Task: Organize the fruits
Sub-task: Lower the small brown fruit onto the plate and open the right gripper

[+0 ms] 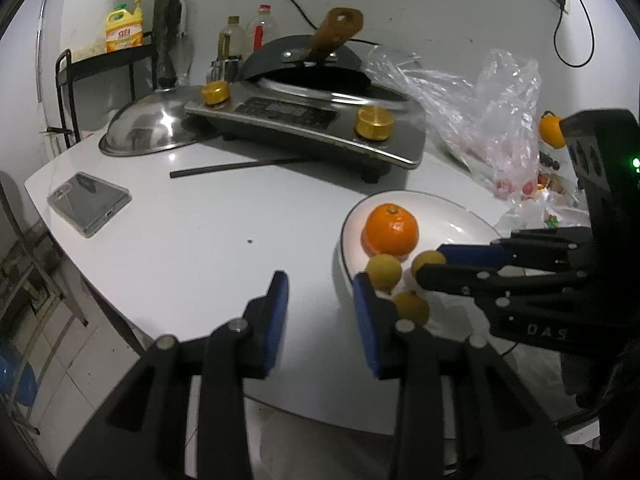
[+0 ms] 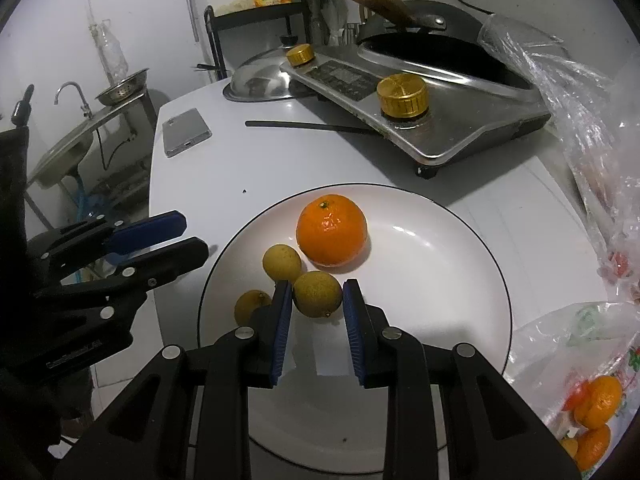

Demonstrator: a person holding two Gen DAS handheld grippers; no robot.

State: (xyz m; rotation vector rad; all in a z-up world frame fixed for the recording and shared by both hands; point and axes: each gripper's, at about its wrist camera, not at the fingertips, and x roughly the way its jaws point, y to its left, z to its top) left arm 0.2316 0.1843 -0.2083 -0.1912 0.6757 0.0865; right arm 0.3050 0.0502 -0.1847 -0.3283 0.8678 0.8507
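Note:
A white plate (image 2: 424, 280) with a dark rim holds an orange (image 2: 331, 230) and two small yellow fruits (image 2: 281, 262) (image 2: 250, 306). My right gripper (image 2: 317, 306) is over the plate, shut on a third small yellow fruit (image 2: 318, 294) with a blue pad on each side of it. In the left wrist view it comes in from the right, and the held fruit (image 1: 427, 260) shows at its tips beside the orange (image 1: 391, 229). My left gripper (image 1: 322, 304) is open and holds nothing, over bare table just left of the plate (image 1: 460, 216).
Behind the plate stands a steel cooker (image 2: 440, 128) with gold knobs and a black wok. A black stick (image 2: 308, 126), a phone (image 2: 186, 130) and a steel lid (image 2: 258, 84) lie farther left. Plastic bags (image 2: 592, 168) at the right hold more oranges (image 2: 598, 400).

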